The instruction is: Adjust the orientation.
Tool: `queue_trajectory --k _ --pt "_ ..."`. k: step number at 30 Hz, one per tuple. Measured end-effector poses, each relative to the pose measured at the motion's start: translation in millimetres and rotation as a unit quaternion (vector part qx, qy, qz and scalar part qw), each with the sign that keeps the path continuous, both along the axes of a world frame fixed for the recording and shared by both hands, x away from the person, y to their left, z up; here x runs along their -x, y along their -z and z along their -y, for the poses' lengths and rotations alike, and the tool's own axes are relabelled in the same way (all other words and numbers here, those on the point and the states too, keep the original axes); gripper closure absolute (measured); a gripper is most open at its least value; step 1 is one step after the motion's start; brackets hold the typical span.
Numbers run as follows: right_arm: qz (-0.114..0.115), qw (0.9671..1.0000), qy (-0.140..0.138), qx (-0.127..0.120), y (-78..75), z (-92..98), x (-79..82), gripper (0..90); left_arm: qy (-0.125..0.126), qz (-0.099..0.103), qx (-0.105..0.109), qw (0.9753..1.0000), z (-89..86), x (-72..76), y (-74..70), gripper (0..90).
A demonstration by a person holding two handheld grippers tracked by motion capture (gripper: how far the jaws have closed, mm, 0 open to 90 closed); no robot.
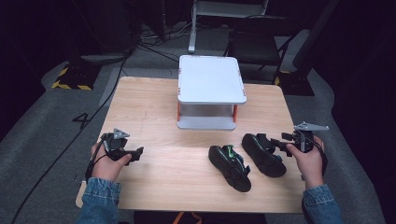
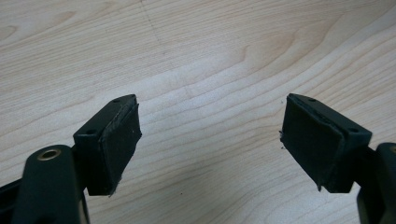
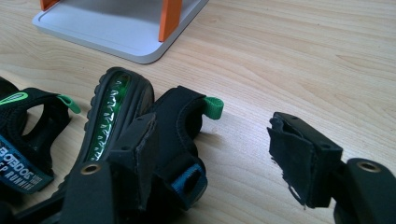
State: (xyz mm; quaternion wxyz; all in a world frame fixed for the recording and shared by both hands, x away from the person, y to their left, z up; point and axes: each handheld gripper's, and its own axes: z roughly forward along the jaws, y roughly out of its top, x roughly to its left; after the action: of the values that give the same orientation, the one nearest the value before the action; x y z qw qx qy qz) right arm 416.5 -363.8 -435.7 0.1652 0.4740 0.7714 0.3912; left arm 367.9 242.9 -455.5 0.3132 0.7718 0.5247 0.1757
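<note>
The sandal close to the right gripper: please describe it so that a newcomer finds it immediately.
Start at the white two-level stand at the far middle of the wooden table. In front of it, to the right, lie two black sandals. It is the right sandal, nearest the right gripper; the other sandal lies farther left.

Bare bench (image 1: pixel 154 116) lay ahead of the left tool (image 2: pixel 210 135) (jaws apart); sandals (image 1: pixel 264 154) crowded the right tool (image 3: pixel 212 154).
</note>
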Motion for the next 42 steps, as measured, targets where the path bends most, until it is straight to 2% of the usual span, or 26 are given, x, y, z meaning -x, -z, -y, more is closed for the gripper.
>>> queue_trajectory --k 4,11,15,20,22,27,30,32,36,42 --pt "-0.003 1.0000 0.000 0.003 0.7 1.4 3.7 33.1 -0.001 0.002 0.002 1.0000 1.8 -4.0 -1.9 20.3" --pt "-0.008 0.9998 0.015 -0.003 4.7 11.2 17.0 30.8 0.004 0.004 0.000 1.0000 16.0 -18.8 -4.1 20.5" --pt "-0.007 1.0000 0.003 0.002 9.4 2.3 19.3 26.8 0.020 0.002 0.000 0.9998 23.2 -25.3 -1.6 20.8" --pt "-0.019 0.9997 0.012 -0.005 18.1 -2.4 18.4 26.6 0.022 -0.003 -0.004 0.9998 23.9 -27.9 1.0 20.7" --pt "-0.020 0.9997 0.015 -0.006 21.4 -2.8 17.5 28.1 0.021 -0.004 -0.004 0.9998 23.8 -27.8 1.1 21.0" --pt "-0.025 0.9996 -0.014 0.002 21.1 -1.1 14.0 33.8 0.021 -0.005 -0.007 0.9997 21.9 -24.5 2.1 21.0" --pt "-0.042 0.9986 -0.032 0.007 18.3 3.0 12.7 39.9 0.011 -0.005 -0.005 0.9999 17.8 -21.6 1.9 21.0" --pt "-0.046 0.9983 -0.033 0.012 18.3 3.9 11.9 41.1 0.009 -0.005 -0.003 0.9999 15.2 -20.6 2.1 21.0" --pt "-0.052 0.9977 -0.038 0.024 23.1 -0.8 8.8 49.5 0.008 -0.010 -0.006 0.9999 15.4 -19.8 5.3 21.1" --pt "-0.060 0.9964 -0.057 0.016 24.5 0.1 7.6 59.1 0.008 -0.016 -0.007 0.9998 14.9 -19.4 8.5 21.1"
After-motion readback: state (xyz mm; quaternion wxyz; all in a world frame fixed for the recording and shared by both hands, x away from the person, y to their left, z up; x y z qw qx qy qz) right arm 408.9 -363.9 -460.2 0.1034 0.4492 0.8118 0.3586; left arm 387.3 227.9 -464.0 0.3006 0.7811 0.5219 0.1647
